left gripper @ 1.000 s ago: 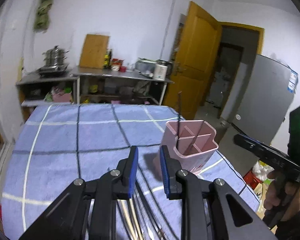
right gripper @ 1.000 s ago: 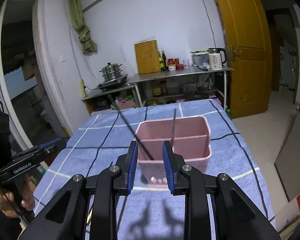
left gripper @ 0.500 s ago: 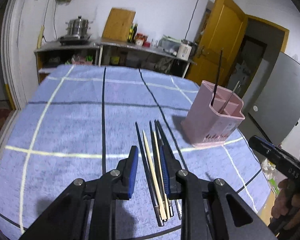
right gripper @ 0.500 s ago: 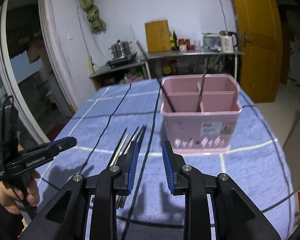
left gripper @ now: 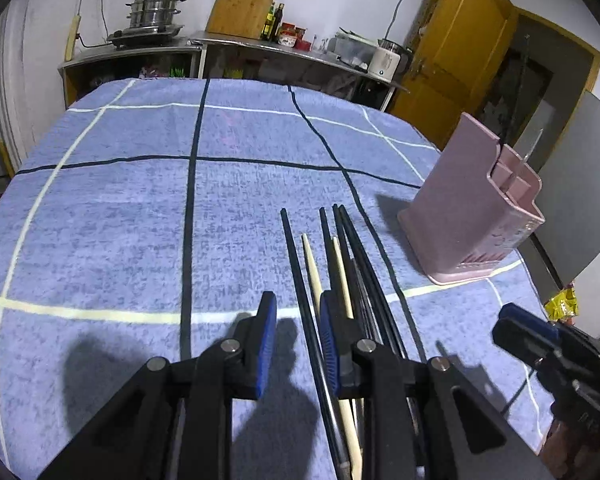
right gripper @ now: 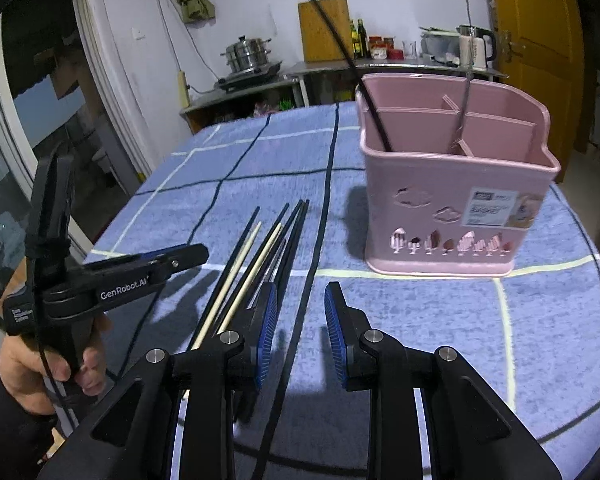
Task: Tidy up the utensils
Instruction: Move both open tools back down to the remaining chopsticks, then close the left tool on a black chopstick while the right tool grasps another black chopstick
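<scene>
**Chopstick Pickup: Position of Both Grippers Over the Row**

1. Left gripper (left gripper: 296, 340). Jaws stand parted with nothing clamped. One black chopstick (left gripper: 300, 280) runs through the gap between the pads without visible contact on either pad. The pads hang above the blue checked tablecloth (left gripper: 120, 208).

2. Chopsticks on the cloth (right gripper: 256, 256). They lie side by side in a loose row, long axes running near to far, roughly parallel to the fingers of both grippers. Count from the left wrist view: two pale wooden ones (left gripper: 312, 264) and at least four black ones. The black ones on the right side of the row overlap, so the exact count cannot be confirmed.

3. Right gripper (right gripper: 300, 328). Jaws parted, nothing held. The row lies to the left of its gap; its left finger sits over the near ends. Only a dark line of the cloth pattern passes beneath the gap.

4. Pink holder (right gripper: 456, 188). One unit, divided into compartments, standing upright on the far right of the cloth, well apart from the row. It contains one black chopstick (right gripper: 340, 52) leaning left and one thin metal utensil (right gripper: 466, 92).

5. Assessment. The left gripper is better aligned: a chopstick already lies between its jaws. Descent and closure across the stick are likely next.
</scene>
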The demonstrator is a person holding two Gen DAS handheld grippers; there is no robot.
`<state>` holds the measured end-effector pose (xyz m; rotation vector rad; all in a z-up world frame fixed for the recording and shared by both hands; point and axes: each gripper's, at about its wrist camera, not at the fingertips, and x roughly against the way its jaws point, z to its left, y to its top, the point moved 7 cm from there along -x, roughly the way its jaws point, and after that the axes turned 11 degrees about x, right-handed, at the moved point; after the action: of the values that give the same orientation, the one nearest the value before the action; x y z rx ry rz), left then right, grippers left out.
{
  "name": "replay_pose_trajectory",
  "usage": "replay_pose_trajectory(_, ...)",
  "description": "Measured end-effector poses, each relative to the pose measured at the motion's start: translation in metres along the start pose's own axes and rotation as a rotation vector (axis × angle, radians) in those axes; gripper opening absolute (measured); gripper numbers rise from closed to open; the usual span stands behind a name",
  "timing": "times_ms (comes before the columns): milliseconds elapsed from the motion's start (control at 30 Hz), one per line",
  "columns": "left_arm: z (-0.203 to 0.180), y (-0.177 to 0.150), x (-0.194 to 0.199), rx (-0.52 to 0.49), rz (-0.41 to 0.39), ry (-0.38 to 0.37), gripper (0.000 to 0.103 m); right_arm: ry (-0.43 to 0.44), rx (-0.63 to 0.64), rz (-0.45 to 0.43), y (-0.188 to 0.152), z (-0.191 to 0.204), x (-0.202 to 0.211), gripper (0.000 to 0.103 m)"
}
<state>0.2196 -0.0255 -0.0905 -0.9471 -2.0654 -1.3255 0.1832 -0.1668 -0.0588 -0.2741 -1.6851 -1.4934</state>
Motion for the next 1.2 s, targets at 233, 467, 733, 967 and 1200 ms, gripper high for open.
replay_pose_trajectory(233, 0.002, 0.002, -0.014, 0.002, 0.020, 0.014, 0.023, 0.018, 0.002, 0.049, -0.002, 0.006, -0.036, 0.024)
replay_pose_trajectory(467, 0.004, 0.001, -0.026, 0.001, 0.039, 0.037, 0.023, 0.017, -0.001, 0.090, -0.002, 0.009, -0.062, 0.024)
replay_pose_trajectory(733, -0.001, 0.001, -0.032, -0.011, 0.042, 0.040, 0.027, 0.015, -0.007, 0.111, -0.007, 0.008, -0.072, 0.024)
replay_pose_trajectory(967, -0.008, 0.002, -0.038, -0.046, 0.036, 0.080, 0.029, 0.008, 0.006, 0.117, -0.005, 0.010, -0.074, 0.024)
replay_pose_trajectory(1200, -0.005, 0.002, -0.039, -0.065, 0.026, 0.109, 0.026, -0.021, 0.003, 0.124, -0.009, 0.008, -0.070, 0.024)
